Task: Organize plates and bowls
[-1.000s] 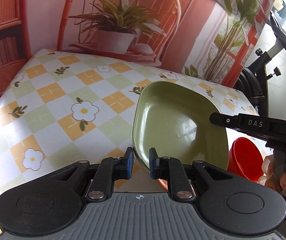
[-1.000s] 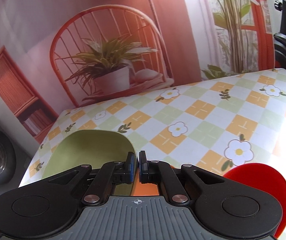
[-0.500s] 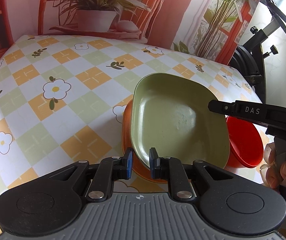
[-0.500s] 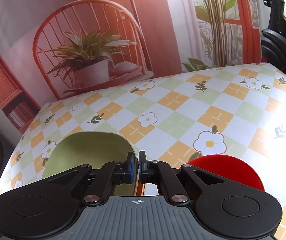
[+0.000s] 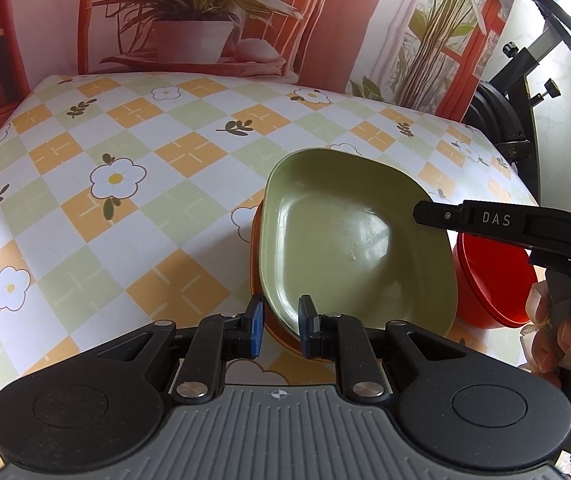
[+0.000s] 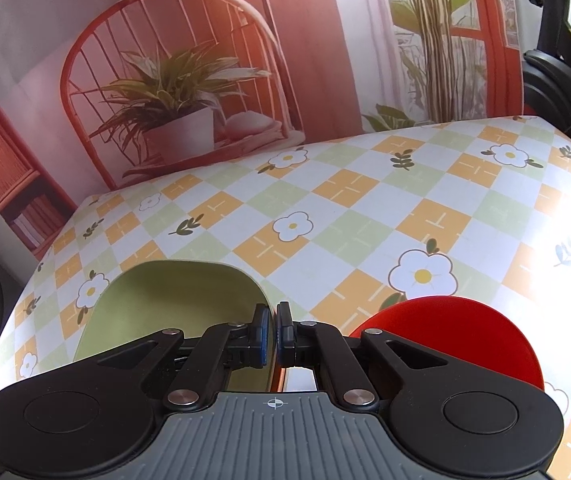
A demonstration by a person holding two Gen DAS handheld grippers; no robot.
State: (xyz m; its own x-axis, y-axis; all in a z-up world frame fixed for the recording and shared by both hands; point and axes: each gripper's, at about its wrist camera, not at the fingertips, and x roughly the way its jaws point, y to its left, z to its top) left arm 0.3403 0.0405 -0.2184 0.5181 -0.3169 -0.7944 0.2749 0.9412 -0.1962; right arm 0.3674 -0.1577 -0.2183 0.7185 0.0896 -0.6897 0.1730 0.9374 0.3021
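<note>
A green square plate (image 5: 349,240) lies nested on an orange plate (image 5: 256,240), of which only a thin edge shows. My left gripper (image 5: 281,326) is shut on the green plate's near-left rim, one finger inside and one outside. My right gripper (image 5: 417,214) reaches in from the right over the plate's right rim. In the right wrist view that gripper (image 6: 273,332) is shut, and the green plate's (image 6: 173,312) edge runs into the narrow gap between its fingers. A red bowl (image 5: 493,280) stands just right of the plates, also visible at right (image 6: 445,340).
The table (image 5: 125,200) wears a checked cloth with flowers. A printed backdrop of a chair and plant (image 5: 193,20) closes off the far edge. Black exercise equipment (image 5: 501,120) stands past the right edge. A person's hand (image 5: 557,332) holds the right gripper.
The green plate was tilted up off the table a second ago. It has come down flat onto the orange plate, with both grippers moving along with it.
</note>
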